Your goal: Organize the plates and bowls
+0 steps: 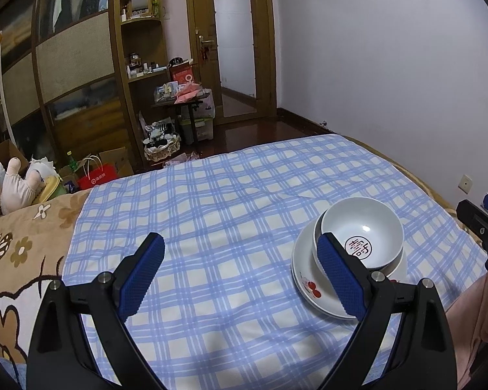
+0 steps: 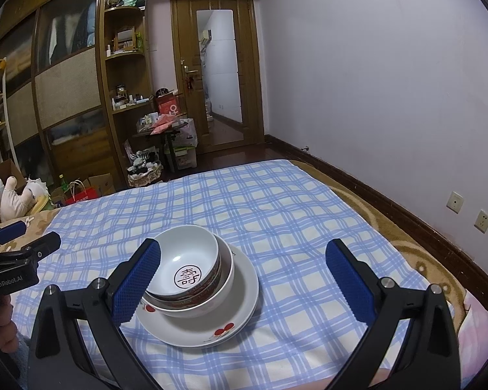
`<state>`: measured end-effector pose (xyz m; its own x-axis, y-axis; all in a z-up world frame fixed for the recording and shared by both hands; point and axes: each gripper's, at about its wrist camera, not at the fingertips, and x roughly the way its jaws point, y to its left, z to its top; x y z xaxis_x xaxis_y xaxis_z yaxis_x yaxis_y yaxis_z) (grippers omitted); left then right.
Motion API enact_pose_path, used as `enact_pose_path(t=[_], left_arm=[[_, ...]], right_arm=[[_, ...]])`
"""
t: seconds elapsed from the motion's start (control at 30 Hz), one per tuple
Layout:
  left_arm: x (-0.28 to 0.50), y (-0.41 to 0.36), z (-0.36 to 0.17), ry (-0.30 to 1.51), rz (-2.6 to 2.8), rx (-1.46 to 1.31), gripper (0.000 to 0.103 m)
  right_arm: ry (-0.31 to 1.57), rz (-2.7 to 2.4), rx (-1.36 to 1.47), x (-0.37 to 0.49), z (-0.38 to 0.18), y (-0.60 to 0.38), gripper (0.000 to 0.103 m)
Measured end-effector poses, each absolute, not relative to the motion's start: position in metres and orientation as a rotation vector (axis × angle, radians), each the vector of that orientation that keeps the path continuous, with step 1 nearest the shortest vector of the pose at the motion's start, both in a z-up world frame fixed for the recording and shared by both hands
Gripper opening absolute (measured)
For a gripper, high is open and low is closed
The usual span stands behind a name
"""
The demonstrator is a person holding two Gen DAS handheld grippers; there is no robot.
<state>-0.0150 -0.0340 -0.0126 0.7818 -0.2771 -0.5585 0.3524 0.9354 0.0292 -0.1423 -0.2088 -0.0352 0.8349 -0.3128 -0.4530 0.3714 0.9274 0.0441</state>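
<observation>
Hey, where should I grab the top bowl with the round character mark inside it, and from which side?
Pinch the top bowl at its far-right rim, one finger inside, coming from above. It sits nested and upright in the lower bowl, so only its rim stands proud.

Bowl in bowl on plate

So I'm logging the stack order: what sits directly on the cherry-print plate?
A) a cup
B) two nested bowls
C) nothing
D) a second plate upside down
B: on the plate a white bowl holds the bowl with the round character mark nested inside it.
</observation>
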Motion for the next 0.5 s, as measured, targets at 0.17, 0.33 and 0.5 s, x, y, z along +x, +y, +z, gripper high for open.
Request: enact_pose_path(t=[0.17, 0.33, 0.5], left_arm=[[-0.014, -0.0342, -0.0123, 0.584, -0.333, 0.135, 0.093], [-0.0139, -0.0342, -0.0115, 0.583, -0.334, 0.137, 0.093], [-0.0142, -0.0337, -0.011, 0.583, -0.329, 0.137, 0.093]], right_arm=[[0.455, -0.367, 0.135, -0.1415, -0.0349, -0.2081, 0.103], [0.456, -0.365, 0.133, -0.1423, -0.0352, -0.209, 0.103], [0.457, -0.368, 0.133, -0.1424, -0.0346, -0.2082, 0.103]])
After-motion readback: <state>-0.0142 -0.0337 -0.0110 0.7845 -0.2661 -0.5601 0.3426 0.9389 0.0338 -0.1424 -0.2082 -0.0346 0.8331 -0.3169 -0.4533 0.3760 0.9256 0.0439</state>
